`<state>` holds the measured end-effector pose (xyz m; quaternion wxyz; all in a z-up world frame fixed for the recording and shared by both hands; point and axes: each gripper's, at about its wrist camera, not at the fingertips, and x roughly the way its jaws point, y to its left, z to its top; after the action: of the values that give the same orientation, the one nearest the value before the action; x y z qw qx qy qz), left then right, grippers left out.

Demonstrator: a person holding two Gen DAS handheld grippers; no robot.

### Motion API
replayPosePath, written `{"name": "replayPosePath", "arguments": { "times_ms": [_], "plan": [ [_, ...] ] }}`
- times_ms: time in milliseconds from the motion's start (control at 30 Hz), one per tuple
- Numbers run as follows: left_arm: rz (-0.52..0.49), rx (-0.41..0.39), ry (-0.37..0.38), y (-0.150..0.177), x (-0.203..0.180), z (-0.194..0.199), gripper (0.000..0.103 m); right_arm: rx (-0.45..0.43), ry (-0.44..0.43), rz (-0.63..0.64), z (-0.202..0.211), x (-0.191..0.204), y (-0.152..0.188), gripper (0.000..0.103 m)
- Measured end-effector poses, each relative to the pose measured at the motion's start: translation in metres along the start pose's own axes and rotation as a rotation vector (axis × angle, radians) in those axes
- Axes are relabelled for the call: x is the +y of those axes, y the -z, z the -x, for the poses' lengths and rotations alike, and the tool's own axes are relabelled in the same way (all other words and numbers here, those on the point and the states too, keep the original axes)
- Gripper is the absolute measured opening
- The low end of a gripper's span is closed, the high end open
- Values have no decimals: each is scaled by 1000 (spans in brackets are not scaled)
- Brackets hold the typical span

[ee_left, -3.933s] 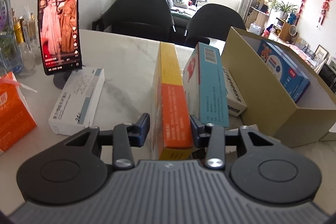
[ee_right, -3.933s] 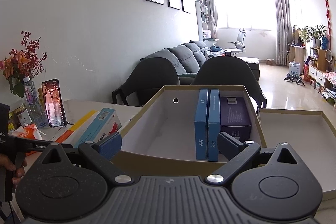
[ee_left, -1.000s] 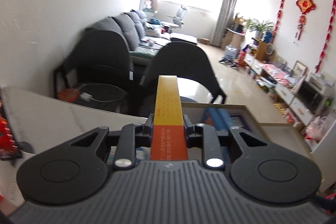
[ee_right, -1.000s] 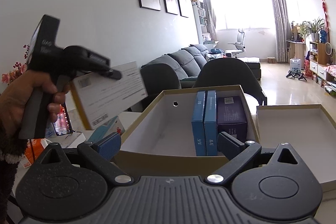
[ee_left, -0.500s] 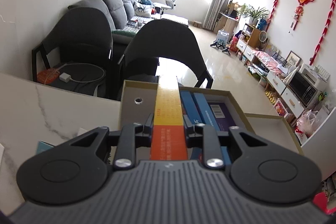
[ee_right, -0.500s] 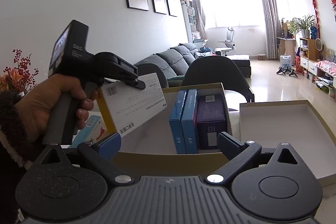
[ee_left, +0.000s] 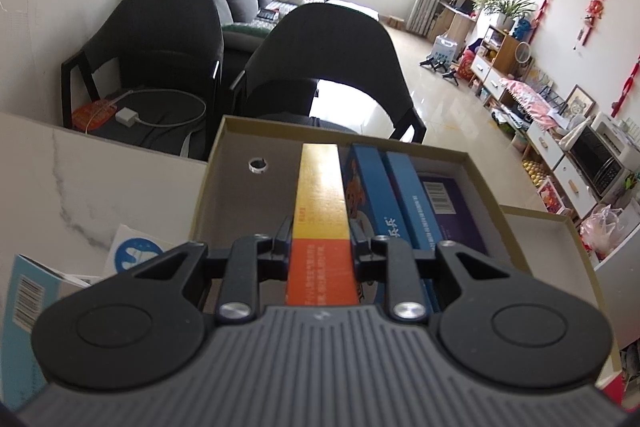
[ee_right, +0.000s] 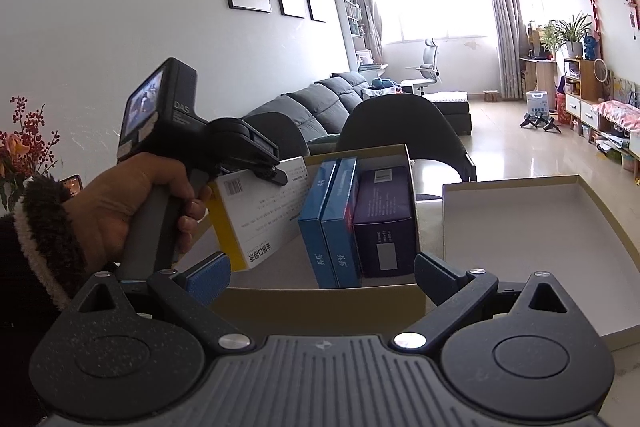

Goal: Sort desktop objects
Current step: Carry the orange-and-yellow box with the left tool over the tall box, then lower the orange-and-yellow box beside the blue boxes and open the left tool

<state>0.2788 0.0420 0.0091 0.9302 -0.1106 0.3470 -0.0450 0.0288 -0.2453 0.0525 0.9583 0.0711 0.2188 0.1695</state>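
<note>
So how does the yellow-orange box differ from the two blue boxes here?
The yellow-orange box is clamped in the left hand-held gripper, tilted above the cardboard box; the two blue boxes stand on edge inside it, ungripped. Its edge is yellow and orange, theirs plain blue. All are slim cartons.

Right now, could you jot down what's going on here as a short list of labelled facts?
Left gripper: shut on the yellow-orange box, held over the cardboard box
Right gripper: open, empty, near the cardboard box's front wall
Already inside: two blue boxes upright, purple box beside them
Lid: lying open-side up, to the right
Left on table: light blue box
</note>
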Motion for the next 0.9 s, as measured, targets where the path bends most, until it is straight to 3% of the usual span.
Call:
{"name": "replayPosePath", "arguments": {
  "times_ms": [333,567,700,900],
  "plan": [
    [-15,74,18,9,-5,-11,24,12,13,-28,-11,-8,-1,99],
    [-34,61,55,6,-8,-1,24,7,18,-12,-12,-4,-6,99],
    [-35,67,80,5,-4,4,27,0,26,36,-13,0,-16,99],
    [-40,44,89,9,4,16,37,83,5,146,-37,15,-30,92]
  ]
}}
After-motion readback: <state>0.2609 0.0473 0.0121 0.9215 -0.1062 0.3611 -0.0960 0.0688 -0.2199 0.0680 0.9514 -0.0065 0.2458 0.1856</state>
